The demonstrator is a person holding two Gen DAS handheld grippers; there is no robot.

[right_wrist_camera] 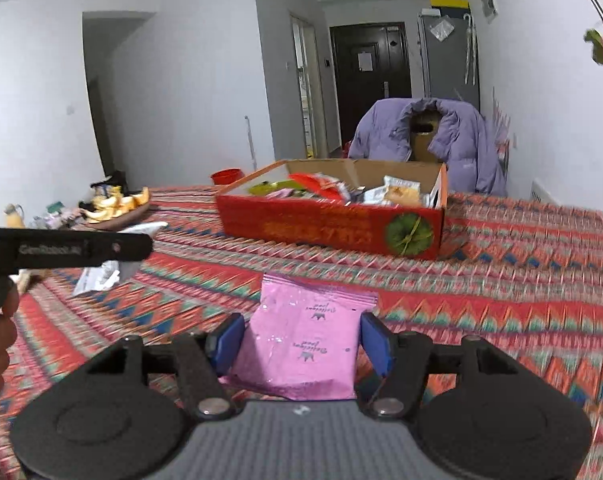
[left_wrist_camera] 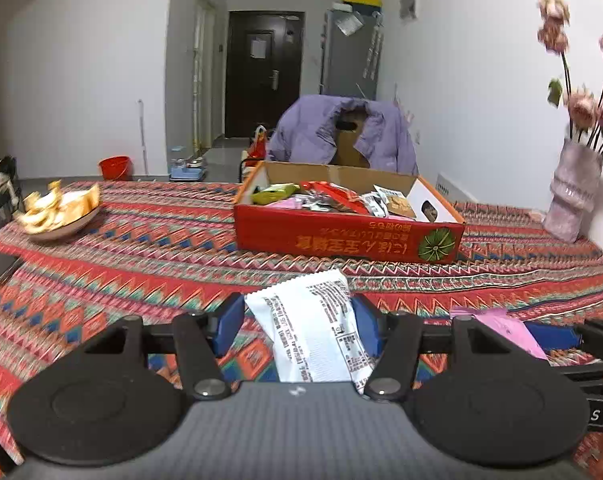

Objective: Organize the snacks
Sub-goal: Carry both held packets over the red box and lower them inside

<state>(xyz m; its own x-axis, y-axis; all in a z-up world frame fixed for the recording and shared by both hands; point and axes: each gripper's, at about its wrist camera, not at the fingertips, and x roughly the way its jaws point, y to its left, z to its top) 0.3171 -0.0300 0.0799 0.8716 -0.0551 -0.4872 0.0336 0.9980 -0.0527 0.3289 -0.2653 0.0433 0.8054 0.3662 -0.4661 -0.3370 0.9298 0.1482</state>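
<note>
My left gripper (left_wrist_camera: pixel 299 322) is shut on a white snack packet (left_wrist_camera: pixel 311 328) with black print, held above the patterned tablecloth. My right gripper (right_wrist_camera: pixel 301 342) is shut on a pink snack packet (right_wrist_camera: pixel 305 340); this packet also shows at the right of the left wrist view (left_wrist_camera: pixel 509 330). An open red cardboard box (left_wrist_camera: pixel 341 236) holding several snack packets stands ahead of both grippers, also in the right wrist view (right_wrist_camera: pixel 329 228). The left gripper's body (right_wrist_camera: pixel 65 248) and its white packet (right_wrist_camera: pixel 101 276) show at the left of the right wrist view.
A bowl of orange peels (left_wrist_camera: pixel 59 210) sits at the table's left, also in the right wrist view (right_wrist_camera: pixel 115 204). A pink vase with flowers (left_wrist_camera: pixel 573 192) stands at the right by the wall. A chair draped with a purple jacket (left_wrist_camera: pixel 341 132) is behind the box.
</note>
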